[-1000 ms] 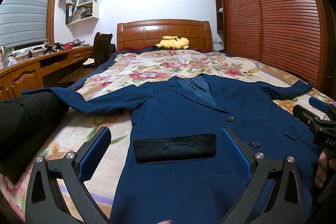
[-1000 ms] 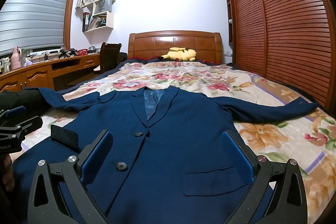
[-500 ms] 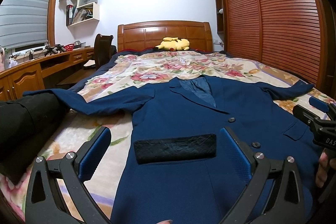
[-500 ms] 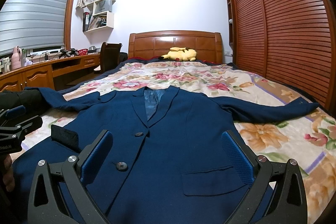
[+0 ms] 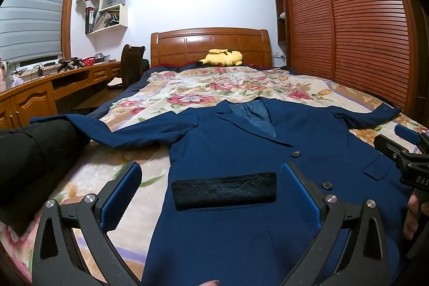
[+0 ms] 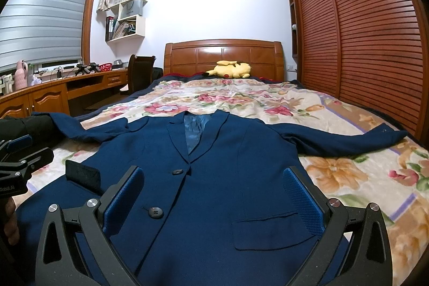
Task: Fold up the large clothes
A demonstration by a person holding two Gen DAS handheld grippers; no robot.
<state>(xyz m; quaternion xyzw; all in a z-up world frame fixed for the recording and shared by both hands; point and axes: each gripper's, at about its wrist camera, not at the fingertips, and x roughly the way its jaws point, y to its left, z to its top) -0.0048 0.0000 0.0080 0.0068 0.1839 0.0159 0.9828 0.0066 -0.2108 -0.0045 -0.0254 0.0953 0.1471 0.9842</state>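
Observation:
A navy blue suit jacket [image 5: 241, 146] [image 6: 214, 152] lies flat and face up on the bed, buttoned, with both sleeves spread out sideways. A black pocket flap [image 5: 224, 190] lies turned out on its left front. My left gripper [image 5: 210, 192] is open and empty, held just above the jacket's lower left part with the flap between its fingers. My right gripper [image 6: 213, 197] is open and empty above the jacket's lower right front, near the flap pocket [image 6: 268, 229]. Each gripper shows at the edge of the other's view.
The bed carries a floral blanket [image 6: 241, 98] and a yellow plush toy [image 6: 230, 69] by the wooden headboard [image 5: 211, 44]. A black garment [image 5: 29, 152] lies at the bed's left edge. A desk [image 6: 53, 93] and chair stand left; slatted wardrobe doors [image 6: 362, 44] run along the right.
The left wrist view has shifted very slightly; the jacket and both grippers stay as they were, open and hovering.

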